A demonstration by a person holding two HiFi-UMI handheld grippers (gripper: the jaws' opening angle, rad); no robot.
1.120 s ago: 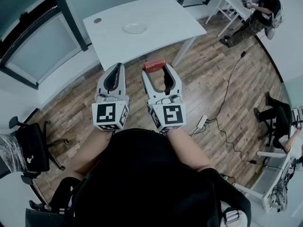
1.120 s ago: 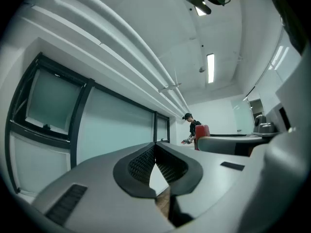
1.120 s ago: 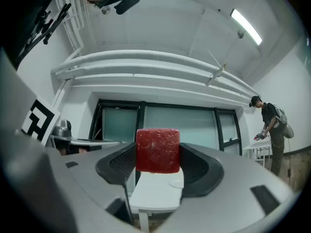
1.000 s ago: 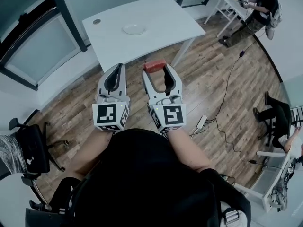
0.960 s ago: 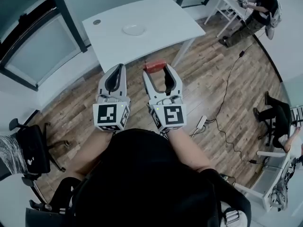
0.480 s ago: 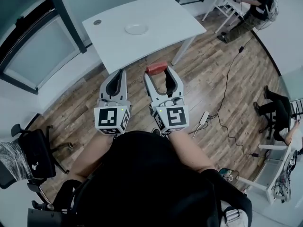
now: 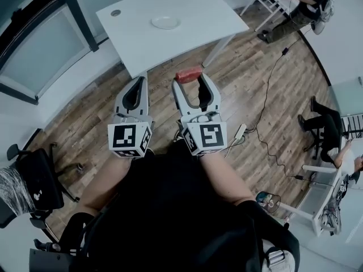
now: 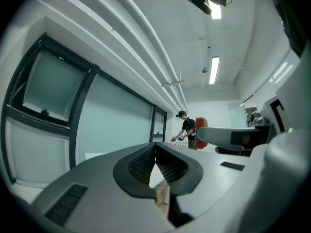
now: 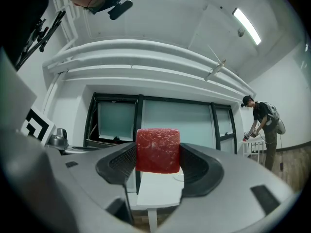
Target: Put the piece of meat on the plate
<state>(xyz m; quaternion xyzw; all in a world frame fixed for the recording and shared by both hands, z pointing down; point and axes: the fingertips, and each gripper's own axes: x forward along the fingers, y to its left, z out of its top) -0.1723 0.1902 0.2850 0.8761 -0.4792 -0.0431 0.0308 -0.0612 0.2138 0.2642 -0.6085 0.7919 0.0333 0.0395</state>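
The person stands on the wood floor (image 7: 249,89), well back from the white table (image 7: 193,7), holding both tools out at waist height side by side. The right gripper (image 7: 191,84) is clamped on the piece of meat (image 7: 188,73), a red, squarish block pinched at the very tips of its jaws. In the right gripper view the block (image 9: 157,150) sits upright between the two dark ribbed pads, with one pad pressing on each side face. The left gripper (image 7: 137,81) carries nothing. In the left gripper view its pads meet at the tips, with only a thin sliver of light showing lower down. The plate (image 7: 165,22), small, white and round, lies on the table towards its far middle, well apart from the meat and with bare tabletop all round it. Just under the block in the right gripper view there is a pale disc on the tabletop that may be this plate, though it is too faint to be sure. A small round grommet (image 7: 115,13) sits near the table's left corner. A black office chair (image 7: 34,180) stands off to the left. A white power strip (image 7: 238,134) lies on the floor to the right, with a cable trailing away from it. Another person (image 7: 300,4) bends over a second small white table in the far right corner.
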